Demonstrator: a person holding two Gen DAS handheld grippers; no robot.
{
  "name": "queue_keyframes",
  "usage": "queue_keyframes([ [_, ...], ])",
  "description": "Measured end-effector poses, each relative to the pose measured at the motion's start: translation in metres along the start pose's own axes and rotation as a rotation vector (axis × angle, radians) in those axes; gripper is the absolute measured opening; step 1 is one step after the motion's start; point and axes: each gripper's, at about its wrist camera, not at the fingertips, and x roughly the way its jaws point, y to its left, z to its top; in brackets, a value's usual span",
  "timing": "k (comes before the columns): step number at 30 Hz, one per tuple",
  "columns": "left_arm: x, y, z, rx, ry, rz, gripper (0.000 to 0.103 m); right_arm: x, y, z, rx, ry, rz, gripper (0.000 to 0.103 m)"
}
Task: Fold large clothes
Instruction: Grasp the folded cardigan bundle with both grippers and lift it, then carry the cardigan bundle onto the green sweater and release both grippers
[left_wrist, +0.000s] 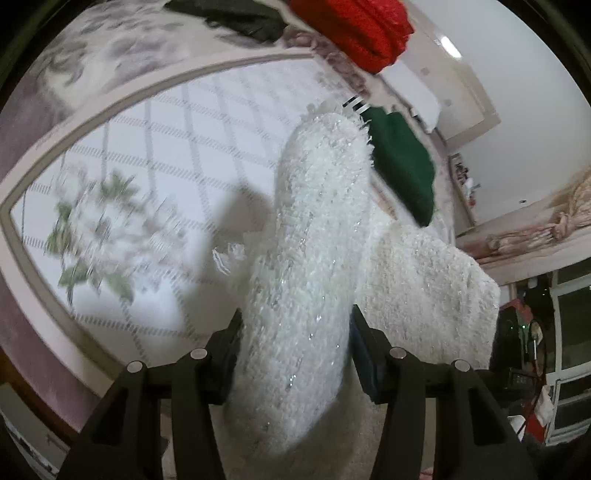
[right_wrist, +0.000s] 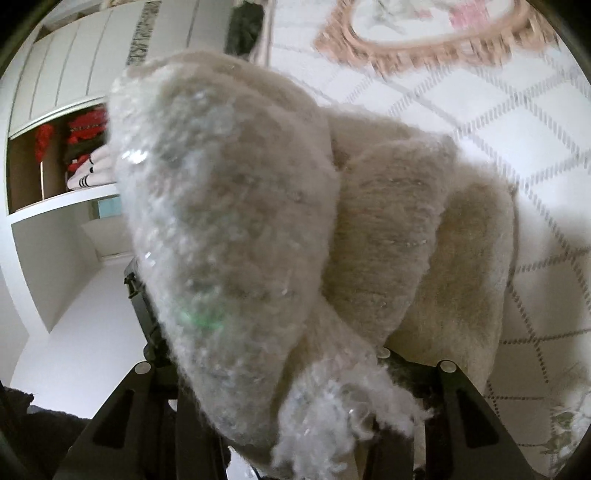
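Your left gripper (left_wrist: 295, 347) is pinching a thick roll of the fluffy white garment (left_wrist: 314, 236); both pads press into the pile, and the fabric runs straight ahead from the jaws as a long ridge, with the rest drooping off to the right. Your right gripper (right_wrist: 280, 369) is clamped on another bunch of the same garment (right_wrist: 236, 206), which fills most of that view and hangs forward and to the right over the quilt. The garment sits lifted between your two hands, above the white bed cover with its diamond pattern (left_wrist: 192, 122).

The long axis of the cloth appears to run from one gripper to the other, so the fold likely depends on keeping both ends level and carrying them the same way; neither hand looks nearer to the landing spot.

Ahead of the left gripper lie a green cloth (left_wrist: 402, 166), a red cloth (left_wrist: 358, 29) and a dark one (left_wrist: 236, 18) at the quilt's far edge. Those crowd the far side, so lay the fold short of them.
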Motion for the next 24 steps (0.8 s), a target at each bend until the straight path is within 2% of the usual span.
queue_keyframes([
  [5, 0.005, -0.045, 0.043, 0.063, -0.015, -0.045, 0.048, -0.037, 0.034, 0.027, -0.041, -0.064, 0.012, 0.044],
  [10, 0.031, -0.116, 0.109, 0.150, -0.035, -0.125, 0.048, -0.089, 0.078, 0.079, -0.089, -0.177, 0.009, 0.044],
  [17, 0.073, -0.230, 0.227, 0.273, -0.057, -0.247, 0.048, -0.168, 0.142, 0.174, -0.174, -0.358, -0.029, 0.044],
  [23, 0.118, -0.319, 0.329, 0.386, -0.106, -0.301, 0.048, -0.234, 0.196, 0.290, -0.254, -0.467, -0.048, 0.044],
  [24, 0.127, -0.325, 0.340, 0.396, -0.114, -0.301, 0.048, -0.268, 0.184, 0.301, -0.263, -0.477, -0.054, 0.044],
])
